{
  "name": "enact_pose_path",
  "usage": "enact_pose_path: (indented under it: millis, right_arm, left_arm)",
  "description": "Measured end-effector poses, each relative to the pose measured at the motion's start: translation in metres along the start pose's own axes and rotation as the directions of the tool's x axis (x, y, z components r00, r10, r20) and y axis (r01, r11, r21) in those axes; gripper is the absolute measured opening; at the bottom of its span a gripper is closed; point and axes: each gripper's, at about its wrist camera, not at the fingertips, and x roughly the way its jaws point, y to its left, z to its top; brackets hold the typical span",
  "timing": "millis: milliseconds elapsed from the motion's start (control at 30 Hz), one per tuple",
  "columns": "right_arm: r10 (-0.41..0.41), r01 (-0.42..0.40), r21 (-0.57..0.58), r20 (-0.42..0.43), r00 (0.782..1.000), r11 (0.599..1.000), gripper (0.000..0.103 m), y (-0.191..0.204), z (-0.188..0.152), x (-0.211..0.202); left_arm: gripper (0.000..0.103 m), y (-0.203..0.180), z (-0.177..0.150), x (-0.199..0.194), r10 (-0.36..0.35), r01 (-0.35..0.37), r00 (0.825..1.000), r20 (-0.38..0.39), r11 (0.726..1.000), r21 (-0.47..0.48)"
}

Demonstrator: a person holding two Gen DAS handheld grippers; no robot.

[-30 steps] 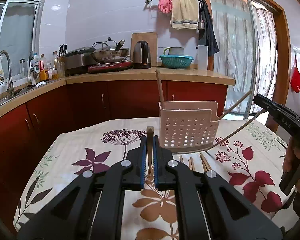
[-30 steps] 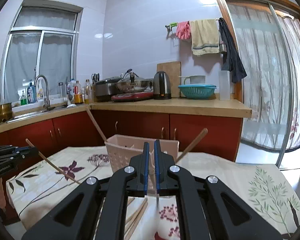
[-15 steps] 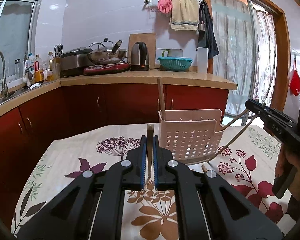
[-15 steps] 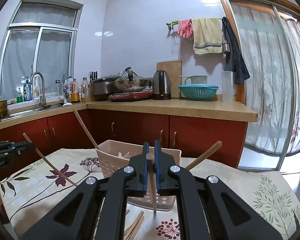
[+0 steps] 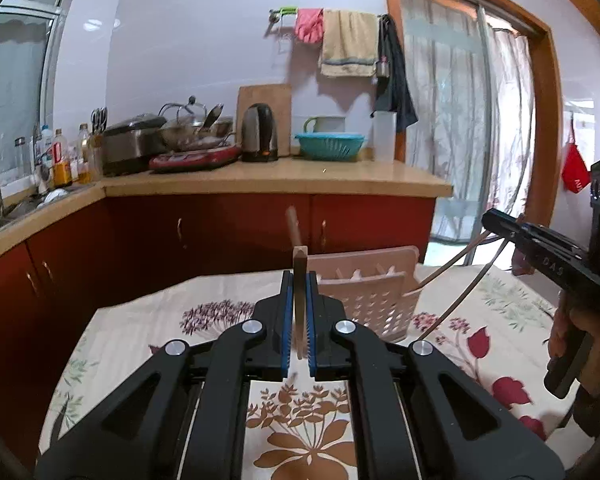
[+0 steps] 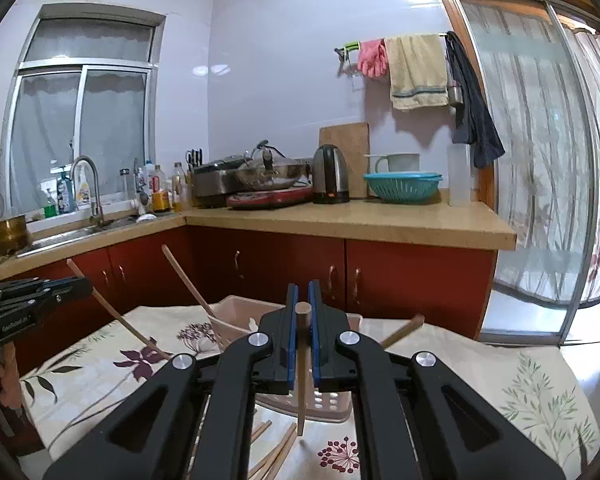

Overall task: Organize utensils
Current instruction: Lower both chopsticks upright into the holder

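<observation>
Kitchen counter point(image 6: 340, 216) with kettle point(image 6: 331, 179) and teal colander point(image 6: 402, 187) stood behind the floral-cloth table point(image 6: 520, 384). Pink perforated basket point(image 5: 366, 300) sat near the table's far edge, one chopstick already leaning in it. Left gripper point(image 5: 299, 320) was clamped on a brown wooden chopstick point(image 5: 299, 276), held upright just left of the basket. Right gripper point(image 6: 302, 332) pinched another chopstick point(image 6: 302, 380), tip down, before the basket. Loose chopsticks point(image 6: 276, 452) lay on the table below.
</observation>
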Motion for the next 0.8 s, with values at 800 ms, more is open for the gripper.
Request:
enact_pose_path:
  millis: [800]
  right_arm:
    - [-0.034, 0.023, 0.074, 0.148, 0.988, 0.997, 0.006, -0.03, 0.077, 0.027]
  left_arm:
    - [0.007, -0.021, 0.076, 0.027, -0.068, 0.063, 0.987, 0.145, 0.997, 0.041]
